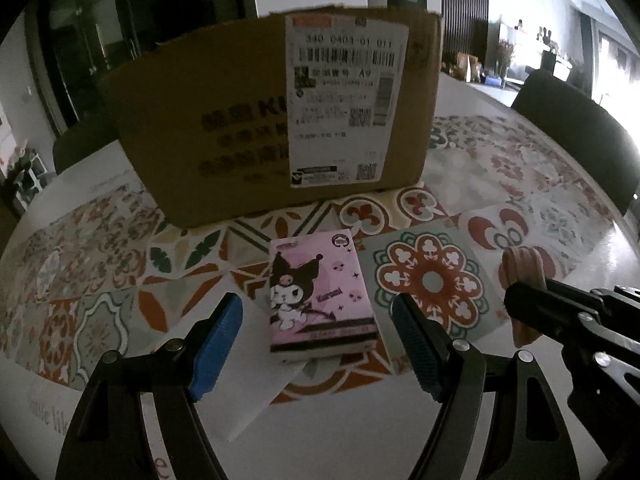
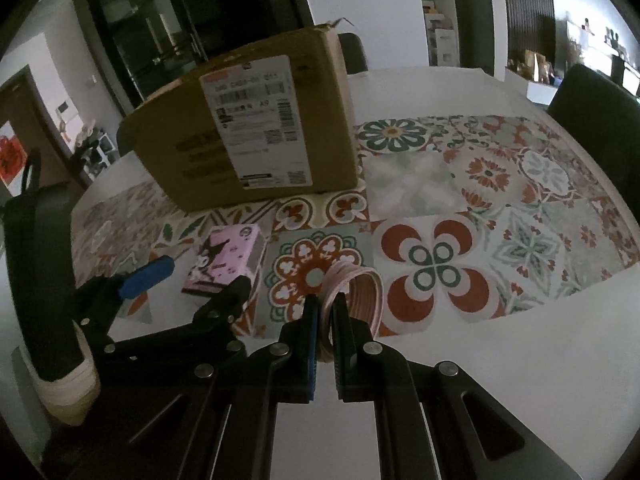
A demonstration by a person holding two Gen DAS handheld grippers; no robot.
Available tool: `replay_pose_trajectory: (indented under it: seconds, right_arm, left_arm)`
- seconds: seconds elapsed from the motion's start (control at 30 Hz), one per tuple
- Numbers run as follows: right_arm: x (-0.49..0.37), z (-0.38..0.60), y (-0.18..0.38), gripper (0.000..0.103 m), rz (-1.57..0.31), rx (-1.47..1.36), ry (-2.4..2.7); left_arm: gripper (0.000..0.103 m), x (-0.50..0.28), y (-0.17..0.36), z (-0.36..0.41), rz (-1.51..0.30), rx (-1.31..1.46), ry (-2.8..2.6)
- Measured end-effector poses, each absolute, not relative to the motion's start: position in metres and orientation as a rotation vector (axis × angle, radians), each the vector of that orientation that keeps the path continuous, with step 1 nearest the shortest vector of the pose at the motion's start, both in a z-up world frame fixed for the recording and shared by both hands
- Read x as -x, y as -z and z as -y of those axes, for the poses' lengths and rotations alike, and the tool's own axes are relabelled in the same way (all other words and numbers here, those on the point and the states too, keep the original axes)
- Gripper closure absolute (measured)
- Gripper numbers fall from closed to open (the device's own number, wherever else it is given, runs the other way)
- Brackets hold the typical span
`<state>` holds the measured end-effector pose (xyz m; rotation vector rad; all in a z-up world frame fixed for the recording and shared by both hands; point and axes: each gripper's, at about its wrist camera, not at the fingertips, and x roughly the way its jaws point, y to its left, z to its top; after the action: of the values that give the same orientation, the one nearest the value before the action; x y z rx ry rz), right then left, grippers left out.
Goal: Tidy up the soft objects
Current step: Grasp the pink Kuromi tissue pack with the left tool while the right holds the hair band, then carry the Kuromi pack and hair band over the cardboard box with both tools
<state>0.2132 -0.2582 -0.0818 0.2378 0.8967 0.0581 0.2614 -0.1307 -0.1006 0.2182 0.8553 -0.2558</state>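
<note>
Room: dim, with dark glass doors (image 1: 100, 40) behind the table, white wall panels between them, and a bright, washed-out area with shelves and small things far off to the right.
Table (image 2: 420, 392): pale top, its bare white edge showing nearest the grippers and along the far side.
Chairs: one dark chair back (image 2: 596, 120) at the far right of the table, another dark one (image 2: 354, 54) behind the box.
Mat (image 2: 500, 208): a big cloth printed like patchwork tiles in red, green and grey, flowers and leaf shapes, lying flat over most of the table.
Cardboard box (image 1: 272, 120): brown, standing on the far part of the mat, dark print on its front and a white shipping label (image 1: 340, 100) with barcodes.
Left gripper (image 1: 316, 344): spread wide open, blue pads either side of the packet, touching nothing as far as I can see.
Tissue packet (image 1: 320, 296): pink, with a cartoon figure, lying flat on the mat in front of the box, between the open left fingers.
Right gripper (image 2: 326, 320): clamped tight on the pink ring, just right of the left one.
Pink ring (image 2: 352, 292): a soft, ribbed band, pinched upright at its near side, over the red flower tile; whether it touches the mat I cannot tell.
</note>
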Motion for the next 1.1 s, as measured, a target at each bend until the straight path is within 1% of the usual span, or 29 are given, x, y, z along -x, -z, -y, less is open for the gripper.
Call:
replay_pose_trajectory:
  seconds: [0.03, 0.07, 0.1, 0.17, 0.2, 0.4, 0.53, 0.8, 1.1]
  right_arm:
    - [-0.215, 0.259, 0.083, 0.095, -0.898, -0.242, -0.058]
    - [-0.217, 0.260, 0.084, 0.095, -0.900, -0.247, -0.060]
    - [-0.218, 0.260, 0.085, 0.095, -0.901, -0.250, -0.061]
    - [-0.220, 0.261, 0.087, 0.095, -0.903, -0.254, -0.061]
    - [-0.221, 0.262, 0.087, 0.095, -0.903, -0.255, -0.063]
    - [-0.222, 0.261, 0.086, 0.095, -0.903, -0.256, -0.069]
    - [-0.220, 0.261, 0.082, 0.095, -0.897, -0.261, -0.076]
    - [-0.214, 0.252, 0.050, 0.095, -0.829, -0.237, -0.107]
    - [-0.213, 0.228, -0.013, 0.095, -0.701, -0.157, -0.177]
  left_arm:
    - [0.029, -0.264, 0.102, 0.132, -0.860, -0.225, 0.255]
    - [0.035, -0.266, 0.105, 0.134, -0.869, -0.233, 0.250]
    - [0.038, -0.267, 0.107, 0.135, -0.878, -0.235, 0.247]
    - [0.048, -0.270, 0.111, 0.136, -0.893, -0.231, 0.247]
    - [0.049, -0.270, 0.112, 0.135, -0.897, -0.229, 0.246]
    - [0.049, -0.268, 0.111, 0.135, -0.884, -0.218, 0.257]
    - [0.050, -0.261, 0.100, 0.130, -0.848, -0.205, 0.254]
    - [0.050, -0.247, 0.046, 0.108, -0.739, -0.169, 0.233]
    - [0.050, -0.240, -0.017, 0.086, -0.613, -0.176, 0.217]
